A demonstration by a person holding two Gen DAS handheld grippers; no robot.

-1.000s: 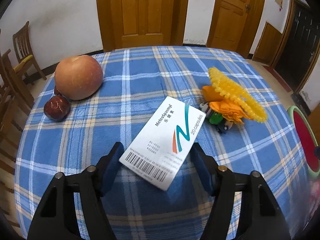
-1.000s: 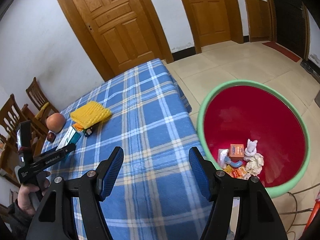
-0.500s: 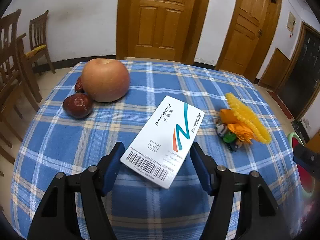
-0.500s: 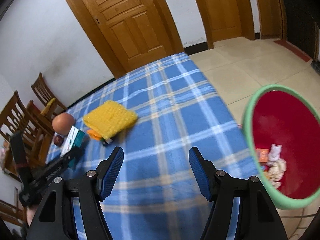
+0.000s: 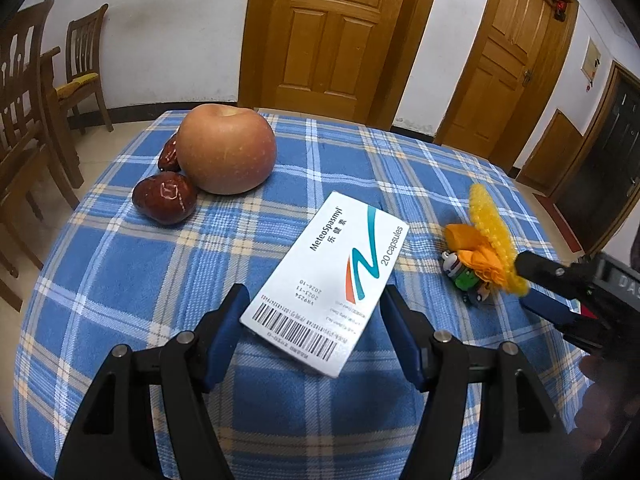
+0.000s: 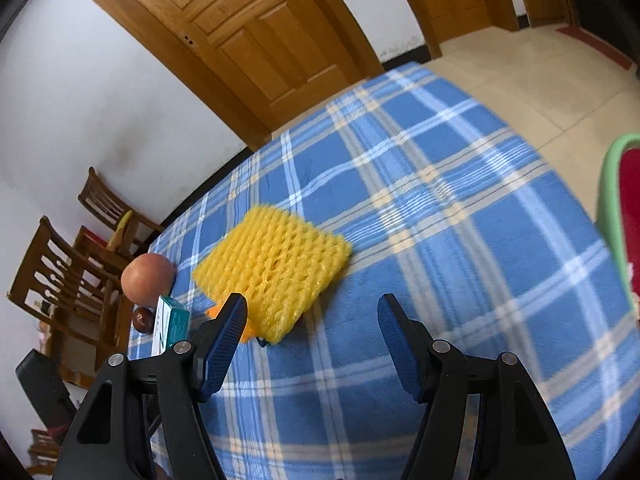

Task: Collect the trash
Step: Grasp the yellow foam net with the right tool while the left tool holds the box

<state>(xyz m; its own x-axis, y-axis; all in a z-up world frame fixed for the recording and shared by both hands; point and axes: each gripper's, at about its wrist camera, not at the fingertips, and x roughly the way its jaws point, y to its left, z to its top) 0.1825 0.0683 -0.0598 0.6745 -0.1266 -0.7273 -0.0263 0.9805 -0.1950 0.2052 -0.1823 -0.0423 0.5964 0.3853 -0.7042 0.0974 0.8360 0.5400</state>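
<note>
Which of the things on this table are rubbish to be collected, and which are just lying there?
Likely rubbish:
- medicine box
- yellow foam fruit net
- orange scrap
- red basin, seemingly the bin

Probably just lying about:
- apple
- red dates
- small toy, though hard to tell

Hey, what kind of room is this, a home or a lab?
Most likely a home dining room: a table under a blue plaid tablecloth, wooden dining chairs along the wall, and panelled wooden doors.
</note>
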